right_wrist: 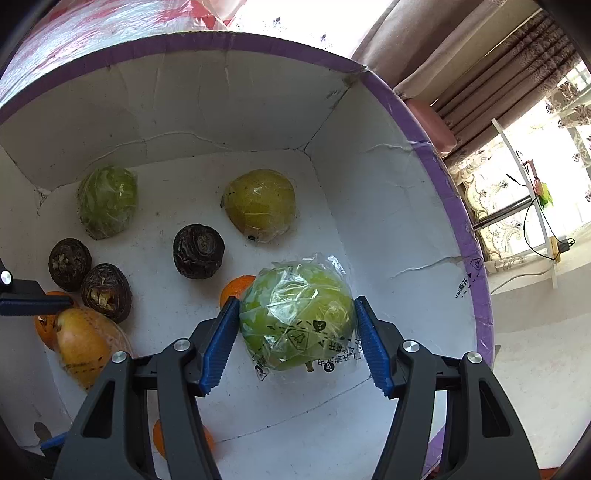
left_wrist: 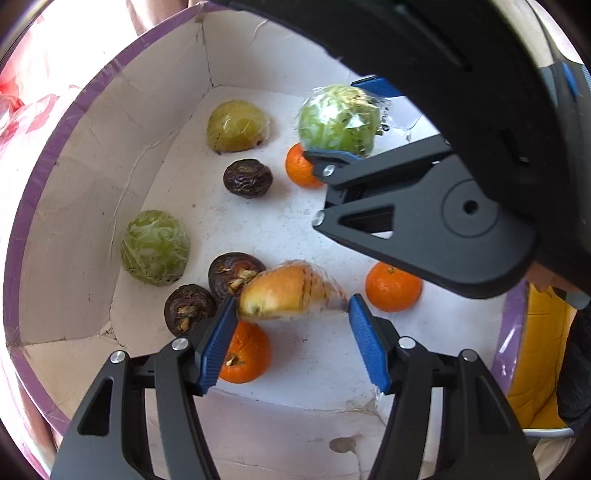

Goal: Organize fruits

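Note:
A white-lined box with a purple rim (left_wrist: 55, 147) (right_wrist: 461, 206) holds the fruit. My left gripper (left_wrist: 291, 332) is shut on a yellow-orange fruit in clear wrap (left_wrist: 284, 293) (right_wrist: 83, 347), which is pinched at the fingertips and looks blurred. My right gripper (right_wrist: 299, 339) (left_wrist: 340, 122) is shut on a green fruit in a printed plastic bag (right_wrist: 295, 314) (left_wrist: 340, 118), low over the box floor. On the floor lie two more wrapped greenish fruits (left_wrist: 236, 125) (left_wrist: 155, 247), three dark wrinkled fruits (left_wrist: 247, 177) and three oranges (left_wrist: 393, 286).
One orange (left_wrist: 245, 352) lies right under my left fingers, and two dark fruits (left_wrist: 234, 273) sit just beyond them. Another orange (right_wrist: 236, 290) is behind the green fruit. Outside the box are a red-and-white cloth (right_wrist: 92, 22), curtains (right_wrist: 498, 74) and a yellow object (left_wrist: 535, 350).

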The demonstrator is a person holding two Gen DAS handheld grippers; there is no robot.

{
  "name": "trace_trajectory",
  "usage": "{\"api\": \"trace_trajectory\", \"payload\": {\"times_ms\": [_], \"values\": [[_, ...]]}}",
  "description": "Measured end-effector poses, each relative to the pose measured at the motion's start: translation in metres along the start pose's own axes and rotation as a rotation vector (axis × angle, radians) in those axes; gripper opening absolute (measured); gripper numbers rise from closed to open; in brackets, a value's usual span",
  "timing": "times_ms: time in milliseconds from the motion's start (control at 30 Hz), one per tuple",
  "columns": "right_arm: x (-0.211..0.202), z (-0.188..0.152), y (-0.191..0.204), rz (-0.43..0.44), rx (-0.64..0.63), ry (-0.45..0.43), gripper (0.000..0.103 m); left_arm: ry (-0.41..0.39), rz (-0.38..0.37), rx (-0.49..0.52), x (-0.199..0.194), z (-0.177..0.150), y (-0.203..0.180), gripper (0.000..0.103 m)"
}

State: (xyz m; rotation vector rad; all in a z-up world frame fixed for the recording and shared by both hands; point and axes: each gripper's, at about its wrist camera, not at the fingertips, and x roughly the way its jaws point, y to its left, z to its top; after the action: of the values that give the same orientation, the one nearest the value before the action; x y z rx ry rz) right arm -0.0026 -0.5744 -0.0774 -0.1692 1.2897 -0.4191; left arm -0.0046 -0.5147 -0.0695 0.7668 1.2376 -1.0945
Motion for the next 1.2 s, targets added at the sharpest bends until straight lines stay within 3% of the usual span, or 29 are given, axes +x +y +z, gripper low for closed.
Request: {"api": "trace_trajectory", "payload": {"times_ms": [100,200,433,567,633,733,1200], "values": [[0.004,0.002,0.004,-0.004,-0.028,0.026,0.061,0.009,0.009,0.002,0.001,0.001,0.002,0.062],[0.006,0.002,0.003,0.004,-0.025,0.031,0.061,0.005,0.08,-0.011,0.003,0.003,0.007,0.062],[0.004,0.006,0.001,0.007,0.013,0.018,0.07,-0.029,0.099,-0.072,-0.002,0.006,0.023,0.064],[-0.001,0.006,-0.001,-0.009,0.023,-0.013,0.072,-0.071,0.12,-0.105,-0.012,-0.002,0.03,0.067],[-0.006,0.004,-0.001,-0.014,0.036,-0.034,0.074,-0.095,0.139,-0.125,-0.018,-0.003,0.034,0.078],[-0.016,0.003,-0.003,-0.027,0.064,-0.074,0.077,-0.14,0.159,-0.145,-0.028,-0.007,0.039,0.086],[-0.071,-0.004,-0.025,-0.079,0.227,-0.257,0.081,-0.331,0.203,-0.255,-0.078,-0.024,0.047,0.093]]}}
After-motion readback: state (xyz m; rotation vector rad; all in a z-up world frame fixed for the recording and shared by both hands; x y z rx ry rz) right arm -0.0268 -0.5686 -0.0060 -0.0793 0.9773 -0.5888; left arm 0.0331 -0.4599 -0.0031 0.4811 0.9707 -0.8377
